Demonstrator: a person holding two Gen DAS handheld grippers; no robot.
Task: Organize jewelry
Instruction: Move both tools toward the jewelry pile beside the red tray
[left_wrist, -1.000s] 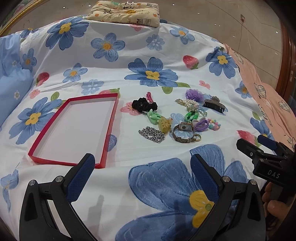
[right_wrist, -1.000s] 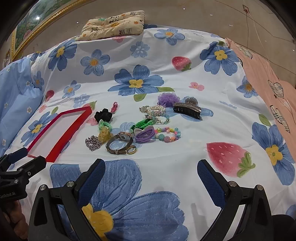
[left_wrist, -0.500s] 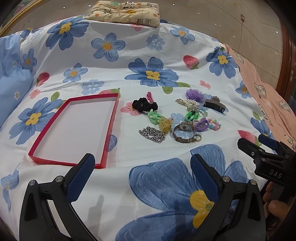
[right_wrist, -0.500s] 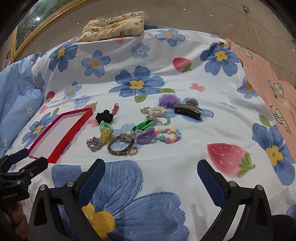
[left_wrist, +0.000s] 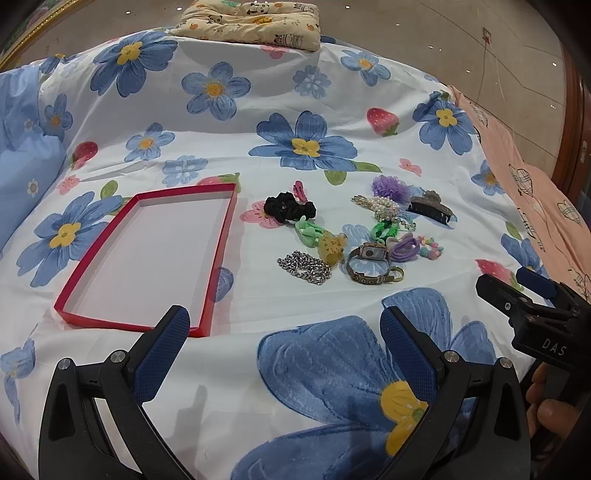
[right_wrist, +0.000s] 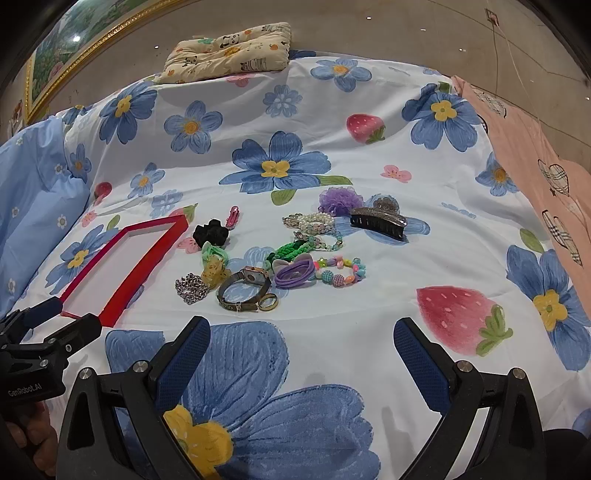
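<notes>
An empty red-rimmed tray (left_wrist: 221, 236) (right_wrist: 147, 258) lies on the flowered bedspread at left. To its right lies a cluster of jewelry and hair pieces: a silver chain (left_wrist: 304, 266) (right_wrist: 191, 287), a watch (left_wrist: 369, 260) (right_wrist: 245, 286), a gold ring (right_wrist: 268, 302), a black scrunchie (left_wrist: 290, 207) (right_wrist: 211, 232), a pearl bracelet (left_wrist: 376, 205) (right_wrist: 312, 221), a dark claw clip (left_wrist: 430, 208) (right_wrist: 378, 221), a purple band (right_wrist: 293, 275) and a bead bracelet (right_wrist: 341, 273). My left gripper (left_wrist: 284, 332) is open and empty, near the tray's front corner. My right gripper (right_wrist: 301, 339) is open and empty, in front of the cluster.
A folded cartoon-print pillow (left_wrist: 251, 18) (right_wrist: 229, 48) sits at the far edge of the bed. A blue cushion (right_wrist: 33, 192) is at left and a pink blanket (left_wrist: 535, 206) (right_wrist: 546, 155) drapes the right side. A framed picture (right_wrist: 70, 48) leans at the back left.
The right gripper has crept slightly forward toward the jewelry. The left gripper has hardly moved. Nothing has been picked up.
</notes>
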